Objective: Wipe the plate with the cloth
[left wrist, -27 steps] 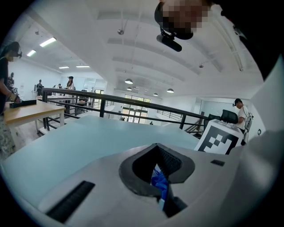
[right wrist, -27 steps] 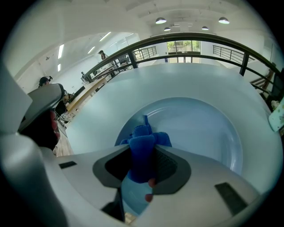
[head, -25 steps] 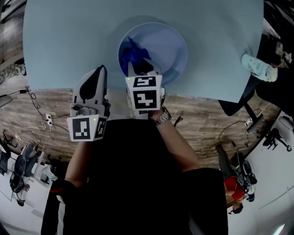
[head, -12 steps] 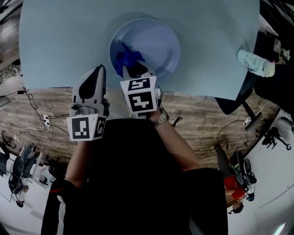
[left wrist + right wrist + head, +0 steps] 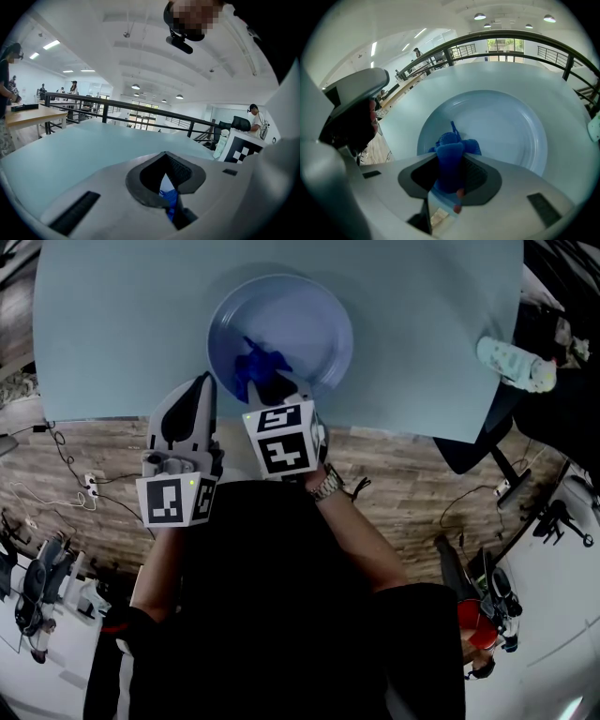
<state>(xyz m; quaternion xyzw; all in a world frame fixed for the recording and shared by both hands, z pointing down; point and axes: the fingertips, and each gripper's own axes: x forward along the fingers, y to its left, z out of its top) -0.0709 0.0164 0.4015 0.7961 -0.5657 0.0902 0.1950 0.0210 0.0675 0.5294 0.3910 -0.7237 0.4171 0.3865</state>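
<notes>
Cloth (image 5: pixel 450 154) clamped in right hand-held gripper (image 5: pixel 449 183)

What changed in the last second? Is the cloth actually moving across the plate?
The right gripper, shut on the crumpled blue cloth, dragged it from the left side of the round pale blue plate toward its near rim. The plate sits further left in the head view, but the camera shifted too. The left gripper stayed shut and empty at the table edge.
</notes>
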